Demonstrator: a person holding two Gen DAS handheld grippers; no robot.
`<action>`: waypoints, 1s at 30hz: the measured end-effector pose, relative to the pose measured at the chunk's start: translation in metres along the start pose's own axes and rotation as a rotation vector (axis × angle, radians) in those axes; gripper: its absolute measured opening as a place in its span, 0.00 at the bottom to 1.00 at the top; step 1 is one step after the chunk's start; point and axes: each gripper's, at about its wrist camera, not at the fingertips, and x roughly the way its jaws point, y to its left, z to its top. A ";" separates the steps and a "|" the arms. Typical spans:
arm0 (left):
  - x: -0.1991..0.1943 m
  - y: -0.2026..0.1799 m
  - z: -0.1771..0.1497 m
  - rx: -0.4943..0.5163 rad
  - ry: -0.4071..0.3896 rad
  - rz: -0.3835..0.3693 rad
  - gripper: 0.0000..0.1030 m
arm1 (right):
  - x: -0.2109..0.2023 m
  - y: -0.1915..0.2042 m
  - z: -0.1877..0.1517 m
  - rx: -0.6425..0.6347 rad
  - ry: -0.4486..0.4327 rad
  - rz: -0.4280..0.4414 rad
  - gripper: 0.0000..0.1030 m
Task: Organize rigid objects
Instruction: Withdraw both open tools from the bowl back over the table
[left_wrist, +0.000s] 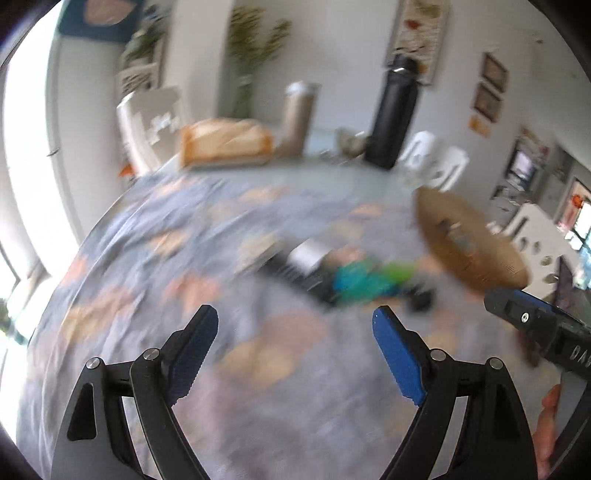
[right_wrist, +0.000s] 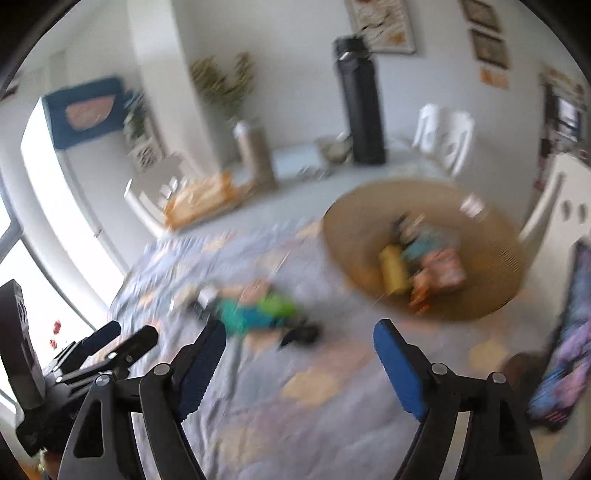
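We are holding both claws, left claw (left_wrist: 295, 319) and right claw (right_wrist: 299, 334), released and empty above the table (right_wrist: 258, 424). Several blurred toys are sitting in the woven basket (right_wrist: 506, 258) at right; a blue-green cluster (right_wrist: 258, 314) is waiting mid-frame.

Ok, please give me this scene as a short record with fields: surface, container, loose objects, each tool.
surface: table under a patterned cloth
container: round woven basket, already holding several blurred items, one yellow
loose objects: small cluster on the cloth, with a teal and green item; too blurred to name
background: tall black bottle upright at the far edge
left tool: open, nothing between the pads
right tool: open, nothing between the pads
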 end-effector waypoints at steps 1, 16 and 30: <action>0.002 0.006 -0.006 -0.002 -0.004 0.028 0.82 | 0.010 0.005 -0.009 -0.019 0.009 -0.007 0.79; 0.001 0.019 -0.017 -0.040 -0.034 0.025 0.83 | 0.060 0.014 -0.033 -0.079 0.133 -0.103 0.99; 0.005 0.021 -0.018 -0.056 -0.006 0.042 0.83 | 0.064 0.038 -0.042 -0.216 0.138 -0.165 0.99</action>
